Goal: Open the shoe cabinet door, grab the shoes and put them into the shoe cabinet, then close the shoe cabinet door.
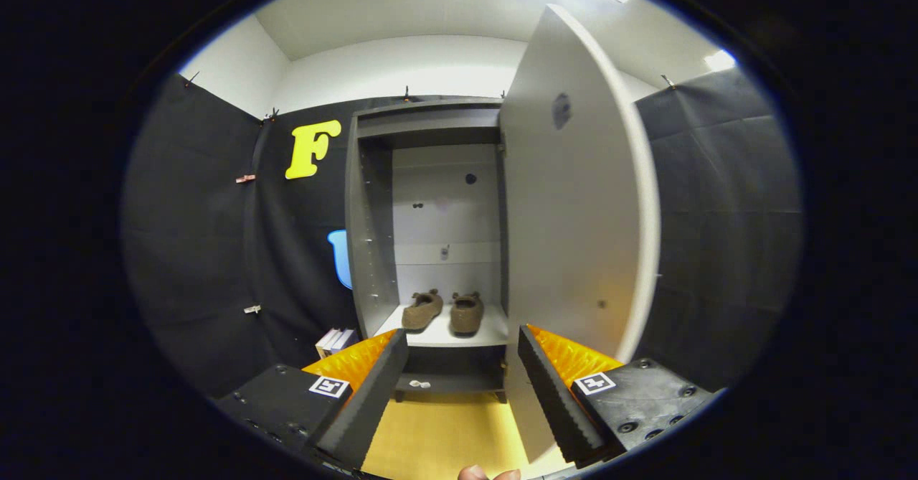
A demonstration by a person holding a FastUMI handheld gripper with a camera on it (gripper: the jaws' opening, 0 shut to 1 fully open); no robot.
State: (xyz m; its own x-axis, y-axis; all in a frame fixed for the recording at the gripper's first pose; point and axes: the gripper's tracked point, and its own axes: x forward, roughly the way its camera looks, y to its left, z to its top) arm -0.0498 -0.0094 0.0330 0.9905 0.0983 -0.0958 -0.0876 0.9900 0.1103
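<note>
Brown shoes (442,312) sit at the shelf's (437,335) front edge inside the cabinet (373,236). Gripper (459,387) wide, empty. A careless push could glance off the open door (574,214), leaving it ajar.

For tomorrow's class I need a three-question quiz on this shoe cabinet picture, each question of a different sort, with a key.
1. True or false: the shoe cabinet door stands open.
2. Where do the two shoes lie? A) on the yellow floor B) on a shelf inside the cabinet C) between the fingers
3. Fill in: the gripper is ____ and holds nothing.

Key
1. True: the door is swung out to the right, showing the inside.
2. B: they sit side by side on the shelf, beyond the fingers.
3. Open: the fingers are spread apart, with the floor seen between them.
</note>
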